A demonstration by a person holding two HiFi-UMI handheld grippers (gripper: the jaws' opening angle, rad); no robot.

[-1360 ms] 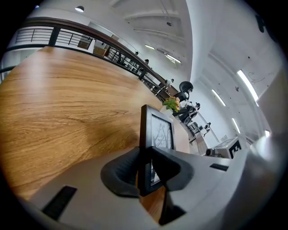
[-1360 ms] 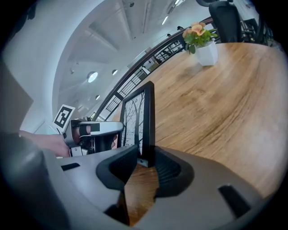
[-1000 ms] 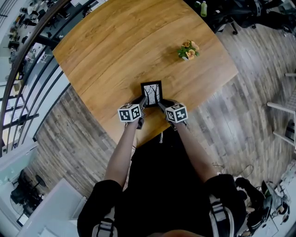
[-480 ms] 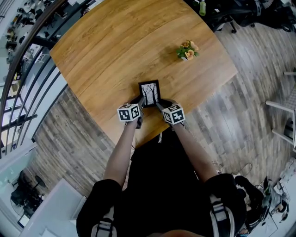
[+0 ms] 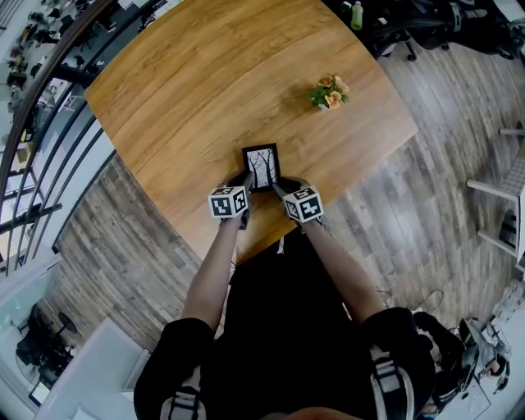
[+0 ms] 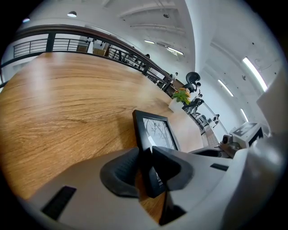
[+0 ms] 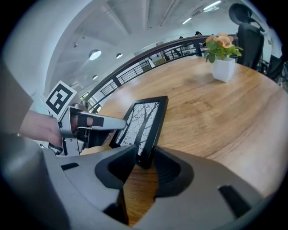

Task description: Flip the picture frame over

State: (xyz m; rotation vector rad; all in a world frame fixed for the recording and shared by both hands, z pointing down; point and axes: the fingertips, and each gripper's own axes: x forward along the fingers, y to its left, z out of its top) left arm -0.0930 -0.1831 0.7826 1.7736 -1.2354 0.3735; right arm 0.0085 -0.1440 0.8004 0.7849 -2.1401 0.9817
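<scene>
A small black picture frame [image 5: 262,167] with a tree print sits near the front edge of the round wooden table [image 5: 197,82], its printed side facing up. My left gripper [image 5: 248,181] is shut on its near left corner. In the left gripper view the frame [image 6: 155,128] rises tilted from between the pads [image 6: 121,173]. My right gripper [image 5: 278,188] is shut on the near right corner. The right gripper view has the frame [image 7: 145,120] standing slanted in that gripper's jaws, with the left gripper [image 7: 118,126] at the frame's far side.
A white pot of orange flowers [image 5: 329,92] stands on the table's far right part, also visible as the flower pot [image 7: 222,57]. A green bottle [image 5: 355,15] and office chairs are on the floor beyond. A railing [image 5: 49,98] runs along the left.
Both grippers keep their hold on the frame's near corners. The frame and grippers sit slightly further left in the head view, as does the table.
</scene>
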